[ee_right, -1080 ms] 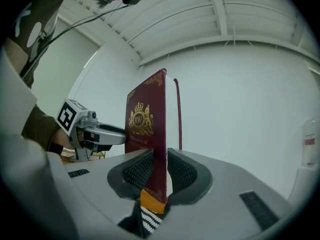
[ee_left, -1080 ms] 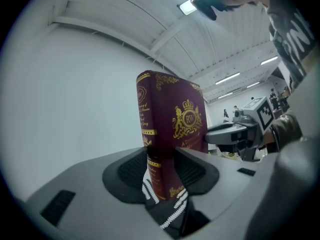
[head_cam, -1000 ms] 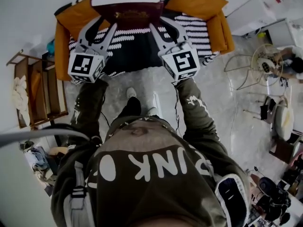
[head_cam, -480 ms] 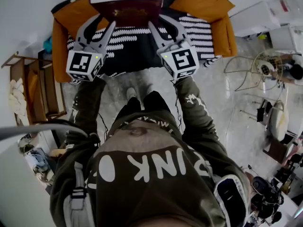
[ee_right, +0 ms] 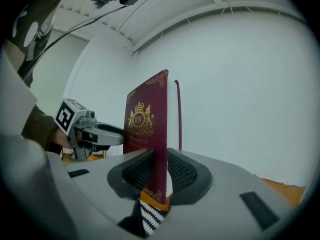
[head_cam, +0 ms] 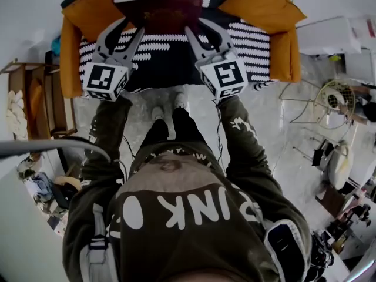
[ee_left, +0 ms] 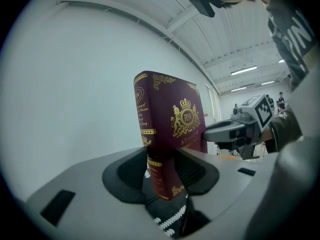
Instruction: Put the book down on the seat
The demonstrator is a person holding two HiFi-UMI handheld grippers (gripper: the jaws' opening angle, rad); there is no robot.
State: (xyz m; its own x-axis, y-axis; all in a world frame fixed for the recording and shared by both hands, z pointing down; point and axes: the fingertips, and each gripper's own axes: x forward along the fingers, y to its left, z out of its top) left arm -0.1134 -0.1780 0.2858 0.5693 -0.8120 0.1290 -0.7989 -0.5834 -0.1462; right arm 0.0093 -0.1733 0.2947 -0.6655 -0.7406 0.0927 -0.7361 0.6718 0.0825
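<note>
A pale stone floor (head_cam: pixel 267 134) lies under the person, and an orange armchair (head_cam: pixel 69 57) fills the 12 o'clock side of the head view, its seat (head_cam: pixel 170 60) covered in black cloth with white marks. At 9 o'clock a wooden rack (head_cam: pixel 41 98) stands by the wall.

The left gripper (head_cam: pixel 134 27) reaches toward 12 o'clock with its jaws clamped on the spine end of the maroon book (head_cam: pixel 167 15); its own view shows both dark pads pressed on the gold-printed spine. The book hangs over the seat at 12 o'clock, cover facing up and white page edge turned away from the person. Whether it touches the cloth cannot be told.

The right gripper (head_cam: pixel 198 28) has its jaws clamped on the book's other end, pads tight on the cover. At 3 o'clock a wire fan (head_cam: pixel 336 97) stands on the floor.
</note>
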